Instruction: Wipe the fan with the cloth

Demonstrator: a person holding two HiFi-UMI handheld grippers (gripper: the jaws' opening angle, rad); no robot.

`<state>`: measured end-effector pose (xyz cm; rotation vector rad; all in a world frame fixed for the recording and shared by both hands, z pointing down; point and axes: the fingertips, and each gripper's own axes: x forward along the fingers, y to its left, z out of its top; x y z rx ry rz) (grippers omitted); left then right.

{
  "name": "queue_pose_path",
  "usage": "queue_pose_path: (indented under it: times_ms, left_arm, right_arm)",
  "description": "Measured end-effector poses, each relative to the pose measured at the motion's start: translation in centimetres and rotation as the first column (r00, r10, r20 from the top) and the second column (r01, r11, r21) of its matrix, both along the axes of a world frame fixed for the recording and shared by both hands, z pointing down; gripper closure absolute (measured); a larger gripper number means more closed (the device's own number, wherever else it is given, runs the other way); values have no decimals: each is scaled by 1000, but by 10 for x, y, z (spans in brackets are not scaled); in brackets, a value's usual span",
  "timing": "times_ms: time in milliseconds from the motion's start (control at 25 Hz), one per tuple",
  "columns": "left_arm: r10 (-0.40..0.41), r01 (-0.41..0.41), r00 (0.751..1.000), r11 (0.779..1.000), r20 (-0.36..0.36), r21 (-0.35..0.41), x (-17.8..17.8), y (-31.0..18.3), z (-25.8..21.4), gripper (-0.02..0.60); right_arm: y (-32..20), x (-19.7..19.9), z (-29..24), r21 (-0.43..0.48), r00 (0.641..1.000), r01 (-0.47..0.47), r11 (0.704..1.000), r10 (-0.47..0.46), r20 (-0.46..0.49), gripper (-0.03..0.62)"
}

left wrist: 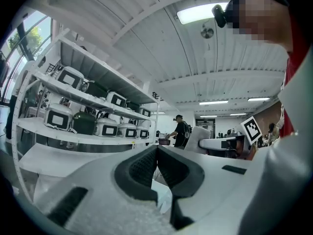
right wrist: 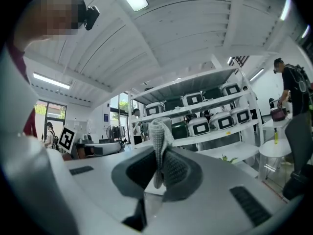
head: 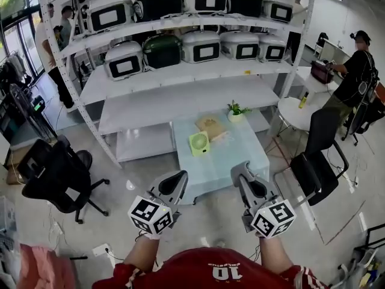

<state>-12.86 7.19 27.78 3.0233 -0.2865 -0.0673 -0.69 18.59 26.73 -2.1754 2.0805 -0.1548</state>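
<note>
A small green fan (head: 199, 143) stands upright on the pale low table (head: 240, 155), facing me. Both grippers are held in front of my chest, short of the table's near edge and pointing up and away. My right gripper (head: 240, 170) (right wrist: 160, 166) is shut on a grey knitted cloth (right wrist: 158, 133), which sticks out in a fold above the jaws. The cloth is not discernible in the head view. My left gripper (head: 179, 177) (left wrist: 156, 153) is shut, its dark pads pressed together with nothing between them. The fan lies ahead, between the two grippers.
A brown box (head: 210, 126) and a small potted plant (head: 235, 109) sit behind the fan. White shelves (head: 180, 101) with several rice cookers stand behind the table. Black office chairs (head: 57, 176) (head: 317, 161) flank it. A person (head: 355, 71) stands by a round white table (head: 296, 112).
</note>
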Motion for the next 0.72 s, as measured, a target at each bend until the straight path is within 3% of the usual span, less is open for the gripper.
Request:
queue_pose_path:
  times_ms: [320,600,720]
  left_arm:
    - [48,-50,998,997,27,65,93,46,-20,581]
    - [-16,12,997,999,79,46,104,43,-1,581]
    - [-76,67,991,994,112,88,100,25,8,581]
  right_arm:
    - [42,83,2,27,999,-6,1000,4,47,576]
    - [35,116,8,48,996,-1,999,-3,91,576]
    - [12,121,16,36,996,28,999,-31,84,576]
